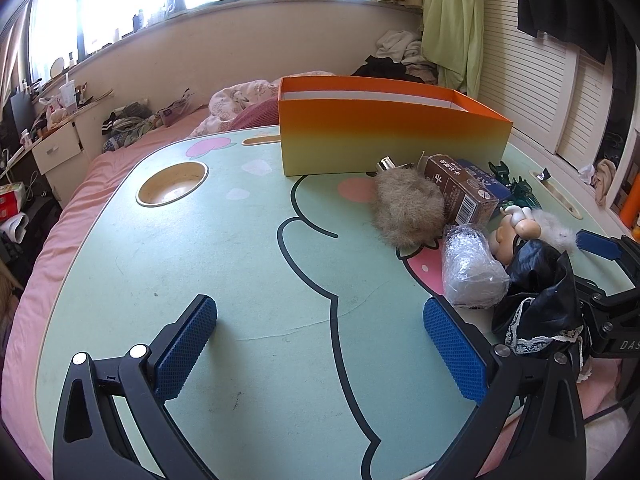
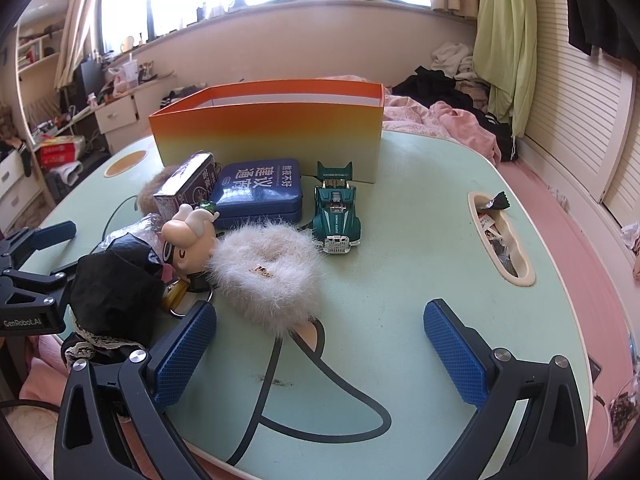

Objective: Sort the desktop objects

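White fluffy scrunchie (image 2: 266,276), gold charm; orange-to-yellow box (image 2: 268,132).

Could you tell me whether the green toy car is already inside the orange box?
No, the green toy car stands on the table in front of the orange box.

**Cartoon-printed worktop, things gathered near the far edge**

The mint-green worktop (image 2: 400,240) stands on a pink bed (image 1: 100,168). At its far edge sits an orange box (image 2: 272,136). Before the box lie a blue tin (image 2: 260,190), a brown carton (image 1: 460,192), a green toy car (image 2: 338,212), a white fluffy scrunchie (image 2: 272,276), a brown fur ball (image 1: 408,208), a doll figure (image 2: 188,240), and a plastic-wrapped bundle (image 1: 470,268).
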`<state>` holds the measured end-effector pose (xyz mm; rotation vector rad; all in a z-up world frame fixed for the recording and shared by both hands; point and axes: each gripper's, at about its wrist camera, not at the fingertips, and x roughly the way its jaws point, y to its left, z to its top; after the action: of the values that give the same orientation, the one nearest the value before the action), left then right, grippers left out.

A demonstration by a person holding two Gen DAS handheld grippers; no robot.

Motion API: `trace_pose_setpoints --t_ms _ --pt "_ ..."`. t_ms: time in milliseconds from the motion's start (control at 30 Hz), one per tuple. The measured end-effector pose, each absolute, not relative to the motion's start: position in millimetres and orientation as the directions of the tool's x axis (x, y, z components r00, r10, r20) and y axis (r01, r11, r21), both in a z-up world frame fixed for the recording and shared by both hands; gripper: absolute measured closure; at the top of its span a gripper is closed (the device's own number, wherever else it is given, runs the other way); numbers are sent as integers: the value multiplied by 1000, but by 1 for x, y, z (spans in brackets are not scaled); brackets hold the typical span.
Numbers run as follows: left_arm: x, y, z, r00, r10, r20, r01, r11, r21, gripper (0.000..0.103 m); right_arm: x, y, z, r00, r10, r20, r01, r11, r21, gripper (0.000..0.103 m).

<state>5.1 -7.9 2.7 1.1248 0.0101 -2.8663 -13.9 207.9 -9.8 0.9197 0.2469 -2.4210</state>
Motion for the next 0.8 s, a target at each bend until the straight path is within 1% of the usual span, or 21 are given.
trace_pose_setpoints --t_ms 800 --pt "11 -5 6 -731 -48 -681 51 -999 15 1 -12 209 -12 -625 -417 -659 541 -841 19 0"
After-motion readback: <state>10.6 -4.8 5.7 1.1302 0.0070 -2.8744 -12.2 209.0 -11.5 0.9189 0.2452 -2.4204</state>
